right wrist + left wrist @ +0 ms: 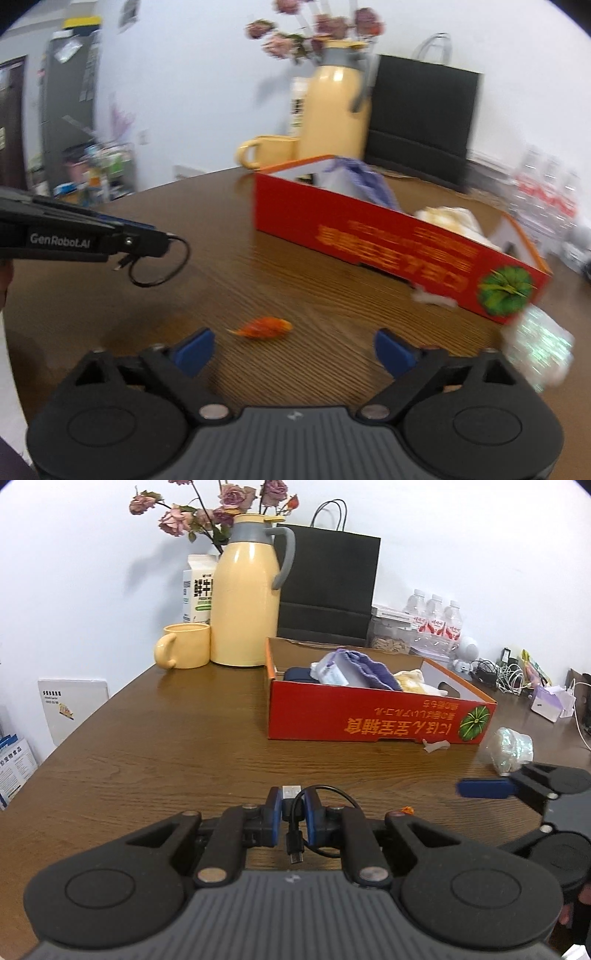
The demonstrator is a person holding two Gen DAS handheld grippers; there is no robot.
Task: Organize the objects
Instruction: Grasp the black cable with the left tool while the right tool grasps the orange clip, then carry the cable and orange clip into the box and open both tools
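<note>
My left gripper [292, 812] is shut on a short black USB cable [293, 825], held above the brown table; the cable loop hangs from it in the right wrist view [159, 271]. My right gripper [291, 349] is open and empty, low over the table, with a small orange wrapper [264, 328] just ahead of its left finger. The red cardboard box [369, 720] holds a purple cloth, a white pack and a yellow cloth. A shiny clear wrapper [511, 751] lies beside the box's near right corner. It also shows blurred in the right wrist view [535, 350].
A yellow jug [245, 602], yellow mug [184, 646], milk carton and flowers stand at the back left. A black paper bag [328, 587] stands behind the box. Water bottles [437, 624], a jar and tangled cables lie at the right. A small white scrap [436, 745] lies by the box.
</note>
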